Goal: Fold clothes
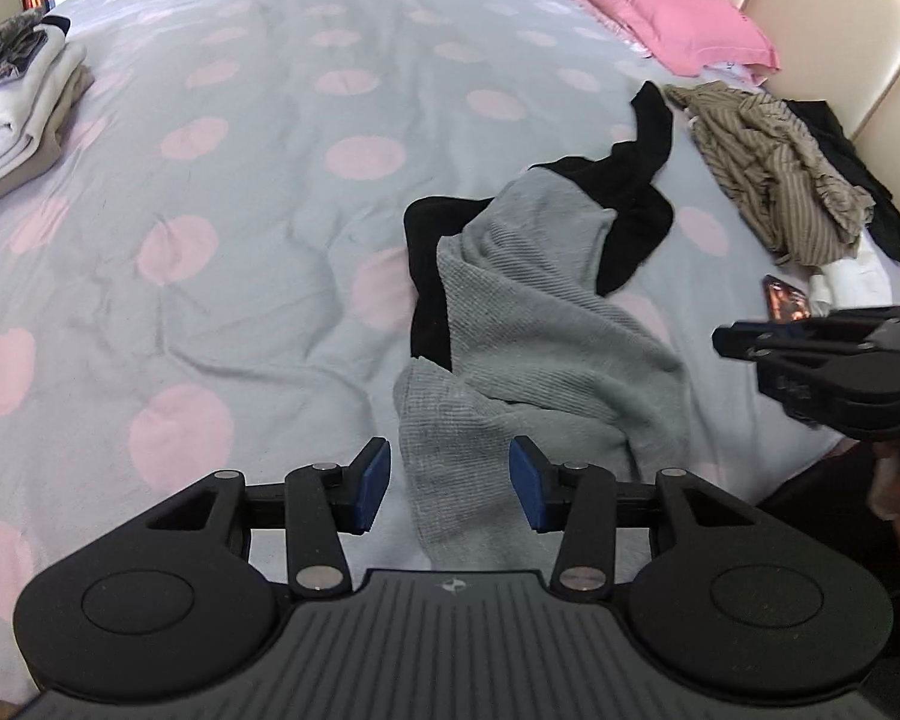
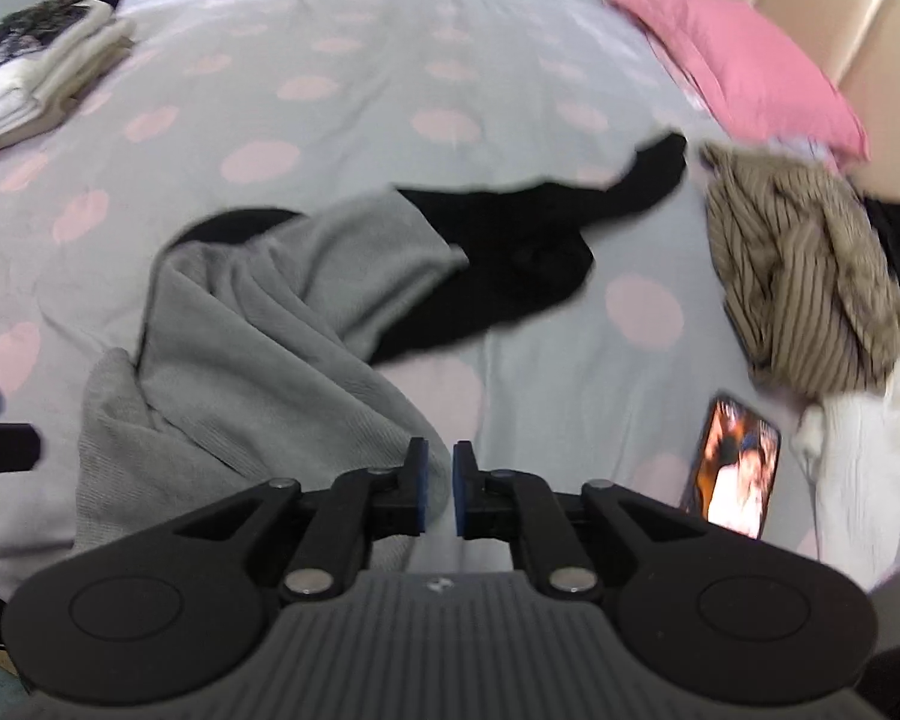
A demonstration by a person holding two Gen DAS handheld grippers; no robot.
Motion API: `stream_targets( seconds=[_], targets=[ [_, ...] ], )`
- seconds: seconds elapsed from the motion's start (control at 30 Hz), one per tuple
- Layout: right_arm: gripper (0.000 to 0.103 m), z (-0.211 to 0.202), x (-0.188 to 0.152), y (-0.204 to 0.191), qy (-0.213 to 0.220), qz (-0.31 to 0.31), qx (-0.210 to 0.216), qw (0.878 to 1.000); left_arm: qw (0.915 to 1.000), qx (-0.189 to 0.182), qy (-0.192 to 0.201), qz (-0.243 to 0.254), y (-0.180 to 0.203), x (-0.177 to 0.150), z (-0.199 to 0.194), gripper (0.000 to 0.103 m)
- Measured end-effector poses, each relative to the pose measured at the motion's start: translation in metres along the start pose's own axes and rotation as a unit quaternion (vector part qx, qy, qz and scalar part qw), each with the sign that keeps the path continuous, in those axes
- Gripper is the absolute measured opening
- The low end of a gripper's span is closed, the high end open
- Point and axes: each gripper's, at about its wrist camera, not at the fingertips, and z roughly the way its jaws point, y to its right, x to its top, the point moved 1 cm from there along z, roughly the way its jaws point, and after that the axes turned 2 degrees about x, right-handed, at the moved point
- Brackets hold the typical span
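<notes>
A crumpled grey ribbed garment (image 1: 528, 324) with black parts (image 1: 636, 192) lies on the polka-dot bed. My left gripper (image 1: 449, 489) is open, its blue pads either side of the garment's near grey edge. My right gripper (image 2: 441, 489) has its pads a narrow gap apart, with nothing between them; the grey garment (image 2: 258, 324) lies just left of it. The right gripper also shows at the right edge of the left wrist view (image 1: 729, 341), above the sheet and apart from the garment.
A stack of folded clothes (image 1: 12, 102) sits at the far left. A heap of striped brown (image 2: 804, 282), black and white clothes lies at the right by the beige headboard. A pink pillow (image 1: 648, 0) lies at the back. A lit phone (image 2: 735, 468) lies on the sheet.
</notes>
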Motion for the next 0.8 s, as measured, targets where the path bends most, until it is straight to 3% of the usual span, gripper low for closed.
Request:
stream_targets(
  seconds=[0.23, 0.37, 0.7, 0.8],
  targets=[
    [0.012, 0.000, 0.006, -0.036, 0.006, -0.052, 0.088, 0.995, 0.9999, 0.001, -0.013, 0.004, -0.005, 0.004, 0.021, 0.041],
    [0.020, 0.008, 0.007, -0.058, -0.008, -0.077, 0.127, 0.989, 0.9998, -0.008, -0.021, 0.000, -0.008, 0.007, 0.030, 0.039],
    [0.026, 0.043, 0.012, -0.073, -0.041, -0.111, 0.127, 0.985, 0.9984, -0.006, -0.054, -0.013, -0.023, 0.006, 0.059, 0.036],
    [0.023, 0.052, 0.012, -0.075, -0.046, -0.117, 0.121, 0.985, 0.9976, -0.015, -0.062, -0.026, -0.026, 0.005, 0.064, 0.035]
  ],
)
